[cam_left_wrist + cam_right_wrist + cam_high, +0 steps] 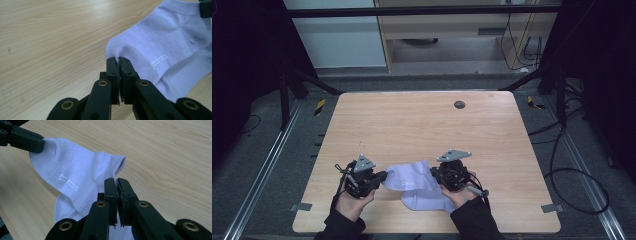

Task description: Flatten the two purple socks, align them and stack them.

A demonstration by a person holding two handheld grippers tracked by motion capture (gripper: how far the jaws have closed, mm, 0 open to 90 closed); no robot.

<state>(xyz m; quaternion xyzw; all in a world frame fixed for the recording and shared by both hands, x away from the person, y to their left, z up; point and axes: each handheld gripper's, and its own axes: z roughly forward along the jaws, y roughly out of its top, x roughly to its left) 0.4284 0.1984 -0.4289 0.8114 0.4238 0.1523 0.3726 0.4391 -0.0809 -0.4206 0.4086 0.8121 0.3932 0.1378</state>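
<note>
- We see a pale lilac cotton ankle sock near the front edge of the light wooden worktop, stretched between the two tongs.
- Our left tongs are clenched on the sock; in the left gripper view their black jaws meet on a rounded end of the fabric, with no gap between the pads.
- Our right tongs are likewise clenched on the sock; in the right gripper view the jaws pinch the cloth just below the open cuff.
- In the right gripper view the left tongs show at the top left, gripping the far end of the sock.
- Small white lettering is printed on the side of the sock.
- From the high view, the lower part of the sock sags down towards the worktop in front of the right hand, while the left hand holds its tongs level beside it.
- A small dark round disc lies well apart, near the far edge of the worktop.
</note>
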